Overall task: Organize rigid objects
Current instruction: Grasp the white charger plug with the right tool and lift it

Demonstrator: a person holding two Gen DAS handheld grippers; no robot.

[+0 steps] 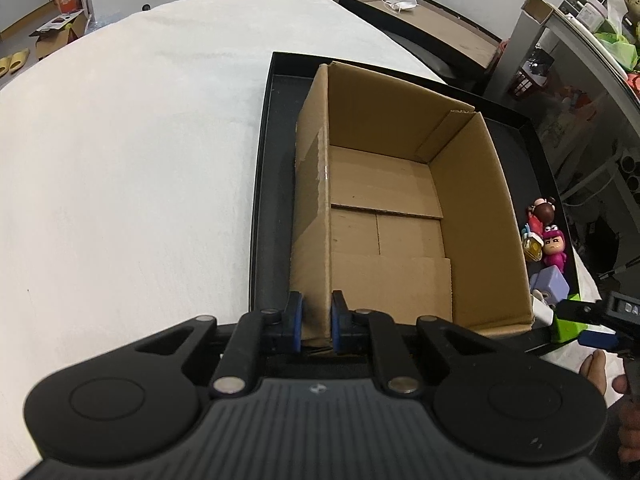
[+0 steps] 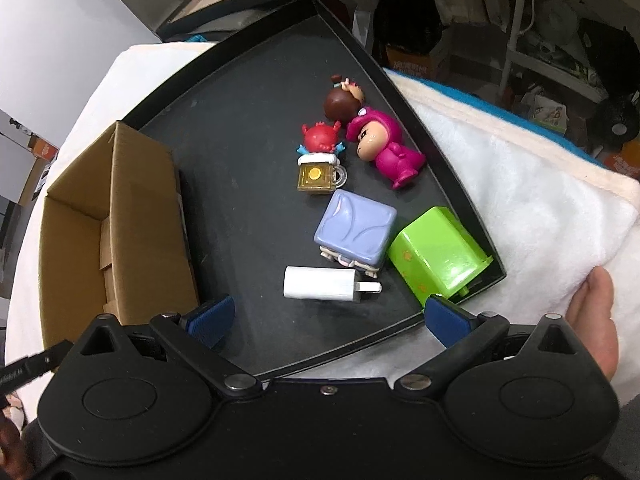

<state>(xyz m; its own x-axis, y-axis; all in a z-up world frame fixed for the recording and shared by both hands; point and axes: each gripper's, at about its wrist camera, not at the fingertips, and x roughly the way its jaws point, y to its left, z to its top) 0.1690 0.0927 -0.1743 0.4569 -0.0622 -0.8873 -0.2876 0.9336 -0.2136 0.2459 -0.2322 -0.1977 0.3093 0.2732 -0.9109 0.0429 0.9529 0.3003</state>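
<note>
Open brown cardboard box, empty inside, flaps folded flat on its floor, stands upright in the black tray. Toys lie loose on the tray floor beside the box:

- White charger plug on its side, prongs toward the green block.
- Lilac cube figure just beyond it, touching or nearly touching the plug.
- Green block tilted in the tray corner against the rim.
- Amber mug charm flat, touching a red spiky figure.
- Magenta-suited figure on its back.
- Brown-haired figure farthest off; pose hard to tell, likely lying down.
</note>
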